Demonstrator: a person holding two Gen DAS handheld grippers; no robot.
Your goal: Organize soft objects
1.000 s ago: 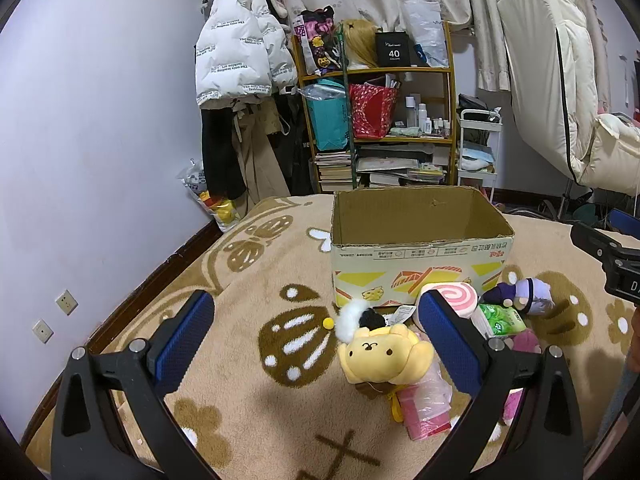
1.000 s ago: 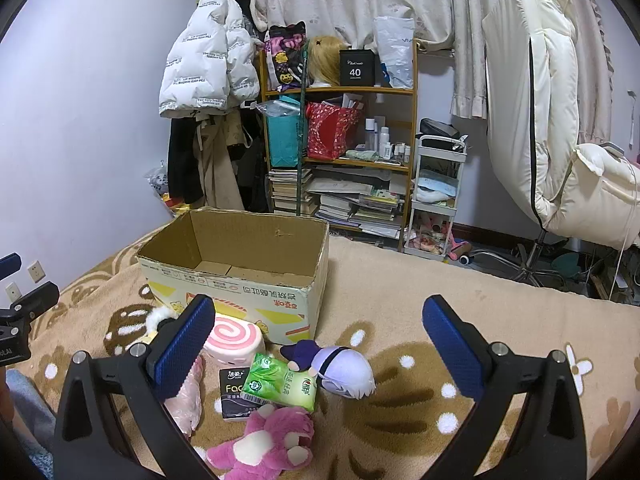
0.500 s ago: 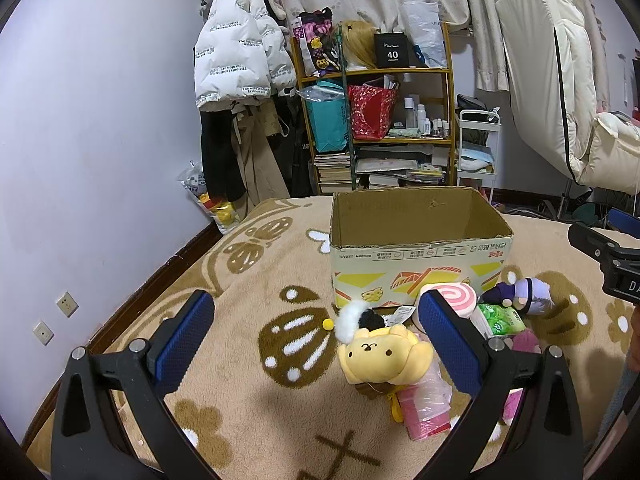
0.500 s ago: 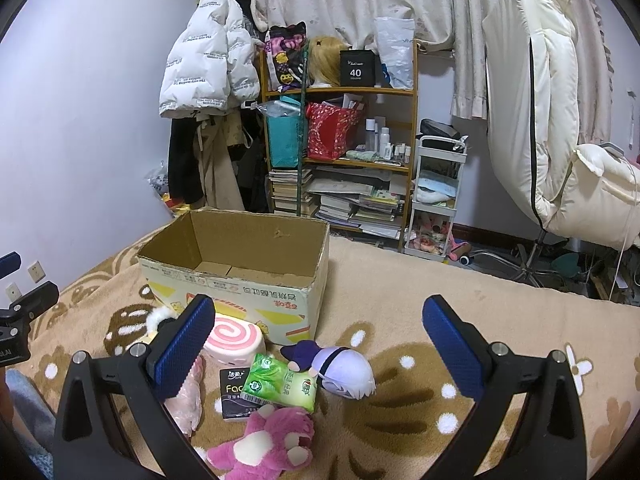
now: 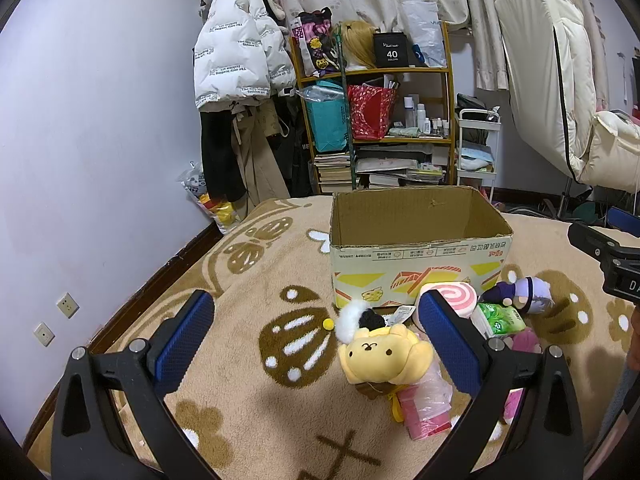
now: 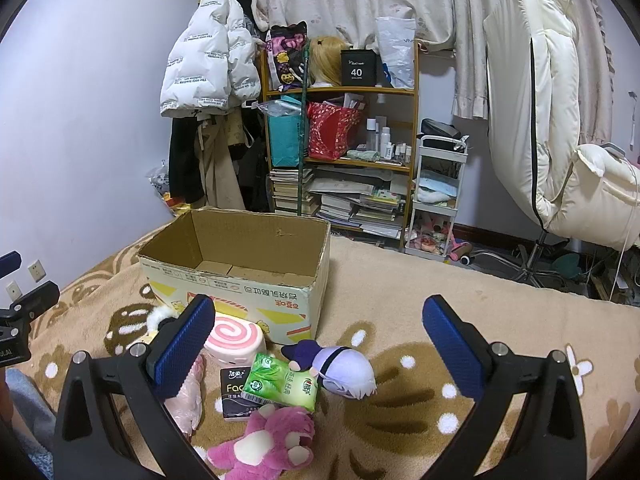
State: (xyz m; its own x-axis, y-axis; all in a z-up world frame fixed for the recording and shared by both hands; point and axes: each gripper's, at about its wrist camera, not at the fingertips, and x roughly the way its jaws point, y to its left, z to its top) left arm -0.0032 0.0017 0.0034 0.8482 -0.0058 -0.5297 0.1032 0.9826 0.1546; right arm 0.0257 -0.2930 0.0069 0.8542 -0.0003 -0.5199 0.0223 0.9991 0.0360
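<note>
An open, empty cardboard box (image 5: 420, 256) (image 6: 240, 276) stands on the beige blanket. Soft things lie in front of it: a yellow plush (image 5: 384, 354), a pink swirl cushion (image 5: 456, 298) (image 6: 236, 338), a purple doll (image 5: 524, 292) (image 6: 340, 366), a green tissue pack (image 5: 500, 318) (image 6: 282, 382), a black tissue pack (image 6: 234, 394) and a pink bear (image 6: 272, 442). My left gripper (image 5: 316, 344) is open and empty, above the blanket left of the yellow plush. My right gripper (image 6: 318, 350) is open and empty, above the purple doll and tissue packs.
A pink bagged item (image 5: 426, 410) (image 6: 188, 392) lies by the plush toys. A cluttered shelf (image 5: 380, 120), hanging coats (image 5: 236, 80), a white trolley (image 6: 438, 196) and a white chair (image 6: 560, 152) stand behind the box. The wall is at the left.
</note>
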